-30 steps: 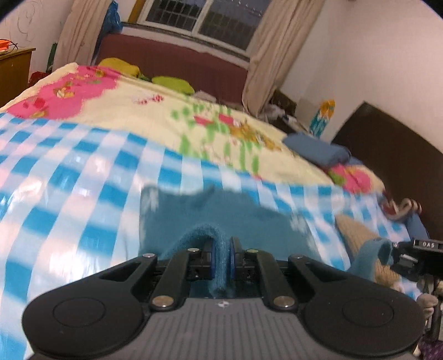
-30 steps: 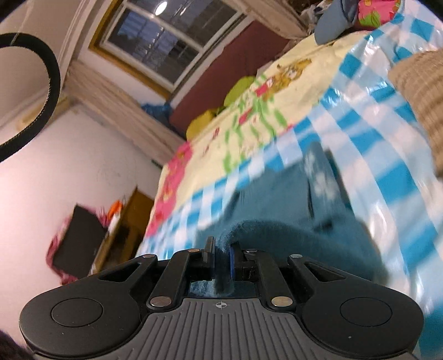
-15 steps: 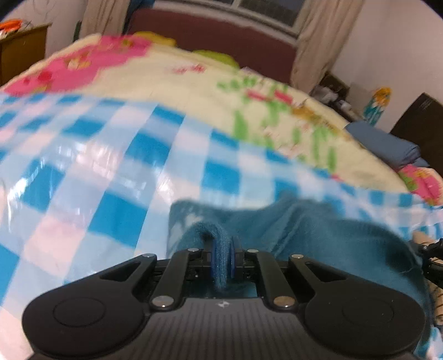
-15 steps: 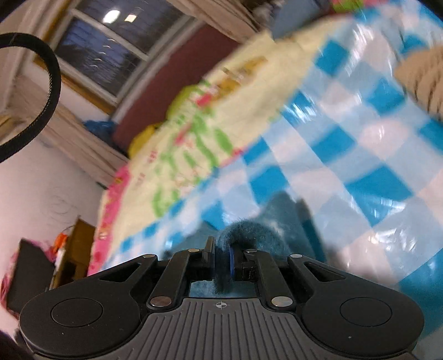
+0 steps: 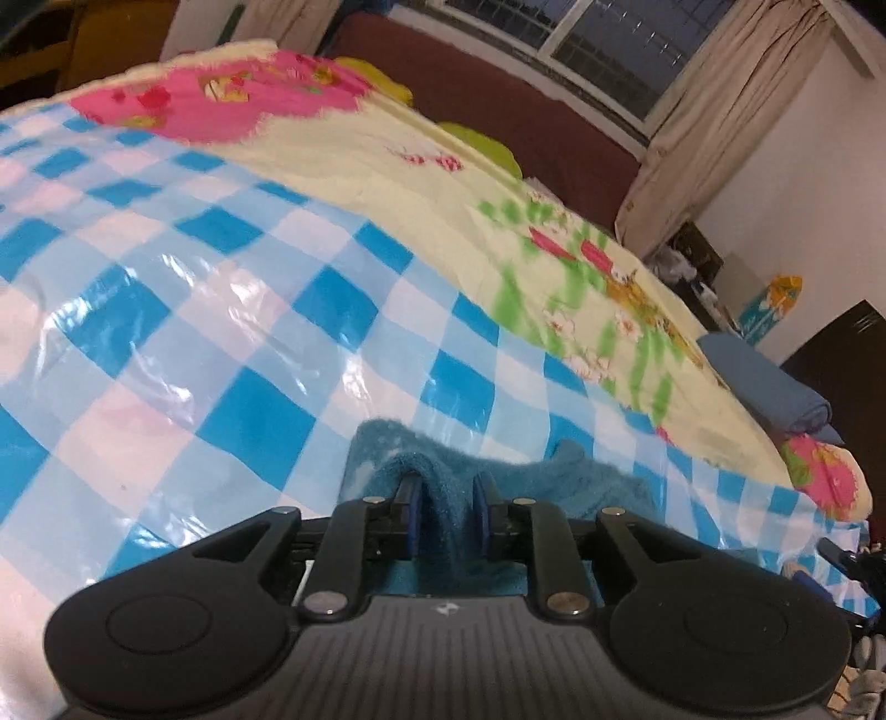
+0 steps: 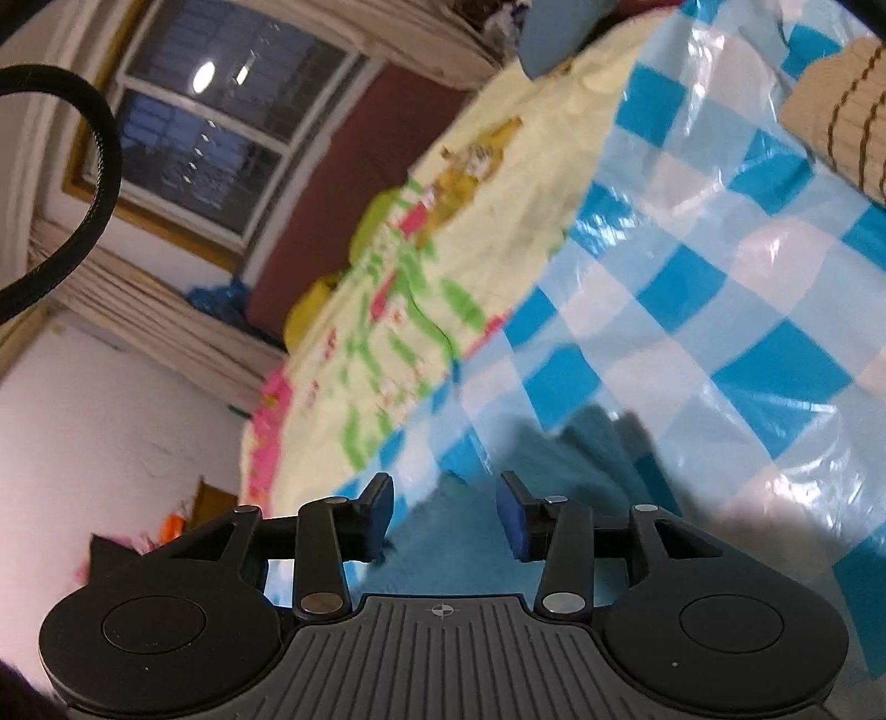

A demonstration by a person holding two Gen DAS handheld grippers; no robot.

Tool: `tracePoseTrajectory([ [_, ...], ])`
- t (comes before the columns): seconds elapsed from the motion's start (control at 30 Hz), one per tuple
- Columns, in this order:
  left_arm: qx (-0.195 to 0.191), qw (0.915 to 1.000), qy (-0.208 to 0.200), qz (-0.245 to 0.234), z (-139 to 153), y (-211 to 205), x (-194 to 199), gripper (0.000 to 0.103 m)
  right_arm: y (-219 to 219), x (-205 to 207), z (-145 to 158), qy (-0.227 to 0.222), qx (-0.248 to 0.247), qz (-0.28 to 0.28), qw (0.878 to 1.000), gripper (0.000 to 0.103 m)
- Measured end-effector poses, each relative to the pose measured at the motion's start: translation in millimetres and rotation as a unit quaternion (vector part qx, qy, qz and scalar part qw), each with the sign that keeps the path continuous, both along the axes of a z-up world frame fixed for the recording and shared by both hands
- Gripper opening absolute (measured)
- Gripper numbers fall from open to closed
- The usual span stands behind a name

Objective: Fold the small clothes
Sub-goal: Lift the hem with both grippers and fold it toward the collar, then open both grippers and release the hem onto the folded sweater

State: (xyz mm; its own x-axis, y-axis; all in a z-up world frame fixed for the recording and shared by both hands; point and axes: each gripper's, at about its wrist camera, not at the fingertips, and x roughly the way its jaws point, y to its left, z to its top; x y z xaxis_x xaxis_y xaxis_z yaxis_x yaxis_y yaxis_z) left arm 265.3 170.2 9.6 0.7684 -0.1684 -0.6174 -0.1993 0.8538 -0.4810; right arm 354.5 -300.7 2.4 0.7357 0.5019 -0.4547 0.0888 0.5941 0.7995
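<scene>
**A:** What's the setting?

**B:** A bed (image 5: pixel 387 160) covered by a pale yellow sheet with pink and green floral prints. Over its near part lies a glossy plastic sheet (image 5: pixel 210 310) in blue and white checks. Behind are a dark maroon headboard (image 5: pixel 498 94), a barred window (image 5: pixel 620 44) showing night outside, and beige curtains (image 5: pixel 698 127). A folded blue cloth (image 5: pixel 769 387) sits far right on the bed. From the right wrist, a tan knit item with brown stripes (image 6: pixel 841 116) lies at the upper right, and a black cable (image 6: pixel 83 183) loops at the left edge.

**A:** And the garment?

**B:** A teal fleecy garment (image 5: pixel 587 487) lies on the checked plastic, right under both tools. In the left view its visible edge runs left to right across the frame; I can't tell which end is which or its full long axis.

**A:** The claws?

**B:** The left claw (image 5: pixel 446 520) is partly spread, with a raised fold of the teal fabric standing between its blue pads (image 5: pixel 412 515); whether the pads press it, I can't tell. The right claw (image 6: pixel 446 518) is spread wide, holding nothing, with the garment (image 6: pixel 487 531) lying beneath it.

**A:** Any writing?

**B:** None readable.
</scene>
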Motion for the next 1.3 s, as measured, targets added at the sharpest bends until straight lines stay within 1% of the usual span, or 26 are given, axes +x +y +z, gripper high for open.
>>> tracePoseTrajectory([
  [0.03, 0.009, 0.9999, -0.009, 0.006, 3.8, -0.5, -2.1, 0.033, -1.2, -2.4, 4.7, -0.008, -0.008, -0.002, 1.0, 0.042],
  [0.07, 0.023, 0.9995, -0.018, 0.015, 8.6, -0.4, -3.8, 0.037, -0.8, -5.6, 10.0, -0.018, -0.029, -0.001, 0.999, 0.042],
  [0.1, 0.039, 0.9985, -0.028, 0.027, 13.3, 0.7, -5.8, 0.047, 1.3, -8.9, 14.8, -0.026, -0.06, 0.005, 0.998, 0.044],
  [0.13, 0.051, 0.9975, -0.035, 0.035, 17.0, 3.2, -6.4, 0.05, 4.8, -13.0, 18.4, -0.032, -0.097, 0.01, 0.995, 0.05],
  [0.2, 0.068, 0.9962, -0.038, 0.038, 20.6, 5.6, -7.4, 0.05, 13.9, -21.3, 18.5, -0.042, -0.17, 0.031, 0.984, 0.051],
  [0.27, 0.082, 0.9959, -0.031, 0.023, 19.7, 3.7, -10.2, 0.05, 23.4, -27.9, 12.8, -0.042, -0.229, 0.048, 0.971, 0.051],
  [0.33, 0.103, 0.9945, -0.021, -0.001, 13.0, -3.0, -17.0, 0.051, 29.7, -31.6, 3.8, -0.038, -0.259, 0.065, 0.963, 0.051],
  [0.4, 0.127, 0.9916, -0.005, -0.025, 2.6, -11.5, -25.0, 0.053, 33.1, -33.2, -7.0, -0.024, -0.266, 0.082, 0.96, 0.051],
  [0.43, 0.144, 0.989, 0.006, -0.034, -4.6, -15.8, -27.7, 0.054, 34.8, -33.8, -11.3, -0.022, -0.273, 0.086, 0.958, 0.051],
  [0.47, 0.166, 0.9851, 0.022, -0.038, -13.4, -19.5, -29.4, 0.054, 37.8, -33.2, -15.1, -0.017, -0.294, 0.09, 0.951, 0.051],
  [0.5, 0.185, 0.9812, 0.039, -0.037, -22.5, -21.7, -30.2, 0.057, 40.5, -33.1, -18.3, -0.009, -0.322, 0.089, 0.942, 0.043],
  [0.53, 0.188, 0.9806, 0.042, -0.036, -30.1, -20.3, -32.9, 0.06, 41.3, -31.5, -23.2, 0.001, -0.346, 0.086, 0.934, 0.036],
  [0.57, 0.181, 0.9823, 0.036, -0.032, -35.0, -17.0, -36.6, 0.06, 37.6, -28.2, -31.2, 0.016, -0.343, 0.086, 0.935, 0.033],
  [0.63, 0.162, 0.9861, 0.029, -0.021, -39.6, -11.3, -40.4, 0.063, 28.5, -24.2, -45.0, 0.04, -0.317, 0.077, 0.944, 0.032],
  [0.7, 0.153, 0.9877, 0.029, -0.014, -41.1, -8.1, -40.9, 0.064, 24.9, -25.3, -48.7, 0.045, -0.3, 0.065, 0.951, 0.032],
  [0.73, 0.151, 0.988, 0.029, -0.013, -41.1, -7.1, -41.4, 0.064, 25.6, -26.5, -47.7, 0.044, -0.301, 0.063, 0.951, 0.032],
  [0.83, 0.147, 0.9887, 0.03, -0.01, -36.8, -4.8, -44.0, 0.064, 27.5, -32.1, -37.4, 0.037, -0.317, 0.063, 0.945, 0.033],
  [0.9, 0.149, 0.9884, 0.026, -0.006, -31.3, -4.8, -47.8, 0.063, 28.8, -36.2, -25.6, 0.035, -0.336, 0.06, 0.939, 0.035],
  [0.93, 0.156, 0.9875, 0.023, -0.004, -27.9, -6.1, -50.1, 0.063, 31.2, -39.4, -17.9, 0.028, -0.352, 0.053, 0.934, 0.038],
  [1.0, 0.167, 0.9858, 0.009, -0.005, -20.8, -9.3, -55.1, 0.062, 38.8, -48.0, 0.9, 0.0, -0.386, 0.032, 0.922, 0.039],
  [1.03, 0.172, 0.9851, -0.001, -0.009, -17.0, -11.7, -57.3, 0.062, 43.8, -51.6, 8.8, -0.016, -0.39, 0.026, 0.92, 0.039],
  [1.1, 0.178, 0.9839, -0.012, -0.016, -11.2, -15.9, -57.9, 0.062, 59.5, -56.7, 22.7, -0.044, -0.369, 0.046, 0.927, 0.04],
  [1.13, 0.177, 0.9839, -0.018, -0.02, -8.8, -18.4, -57.6, 0.062, 71.4, -55.3, 25.1, -0.044, -0.352, 0.073, 0.932, 0.047],
  [1.17, 0.176, 0.9838, -0.022, -0.026, -6.7, -21.7, -57.2, 0.062, 86.6, -52.2, 23.9, -0.039, -0.334, 0.106, 0.936, 0.049],
  [1.23, 0.177, 0.9834, -0.027, -0.033, -5.3, -26.7, -56.7, 0.063, 118.6, -45.9, 15.6, -0.026, -0.293, 0.153, 0.943, 0.052],
  [1.3, 0.168, 0.9847, -0.027, -0.037, -7.6, -29.1, -56.8, 0.063, 147.5, -37.5, 5.1, -0.014, -0.272, 0.18, 0.945, 0.057],
])
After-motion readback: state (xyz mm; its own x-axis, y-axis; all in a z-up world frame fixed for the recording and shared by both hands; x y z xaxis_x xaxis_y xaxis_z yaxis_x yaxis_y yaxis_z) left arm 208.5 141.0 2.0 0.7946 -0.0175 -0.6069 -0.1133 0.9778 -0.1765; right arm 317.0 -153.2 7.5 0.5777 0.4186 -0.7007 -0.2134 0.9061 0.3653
